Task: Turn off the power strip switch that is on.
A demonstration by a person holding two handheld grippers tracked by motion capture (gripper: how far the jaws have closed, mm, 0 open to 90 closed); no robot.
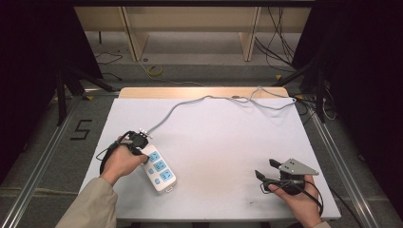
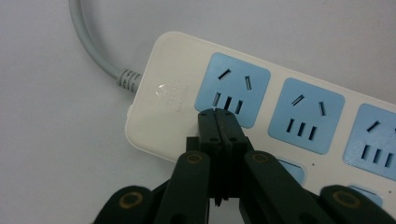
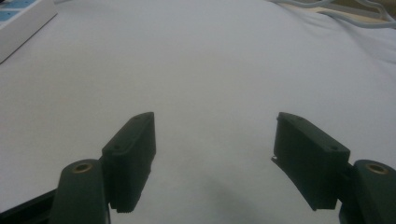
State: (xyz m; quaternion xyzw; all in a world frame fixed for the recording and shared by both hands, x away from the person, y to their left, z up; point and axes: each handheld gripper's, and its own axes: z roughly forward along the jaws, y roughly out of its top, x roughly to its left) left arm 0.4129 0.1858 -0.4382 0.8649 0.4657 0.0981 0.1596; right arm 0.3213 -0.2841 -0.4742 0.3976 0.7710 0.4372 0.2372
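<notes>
A white power strip (image 1: 162, 174) with three blue sockets lies on the table's left side, and its grey cable (image 1: 190, 102) runs off to the back right. My left gripper (image 1: 144, 151) is shut, with nothing between its jaws. In the left gripper view its tips (image 2: 219, 117) rest on the power strip (image 2: 173, 88) at the edge of the first blue socket (image 2: 233, 88), near the cable (image 2: 88, 42) end. My right gripper (image 1: 266, 169) hovers open over bare table at the front right. The right gripper view shows my right gripper (image 3: 215, 135) with its jaws wide apart.
The white table (image 1: 223, 137) has a wooden strip along its far edge. The cable loops (image 3: 336, 10) lie near the back right corner. A corner of the power strip (image 3: 21, 21) sits far left in the right gripper view. Metal rails and floor cables flank the table.
</notes>
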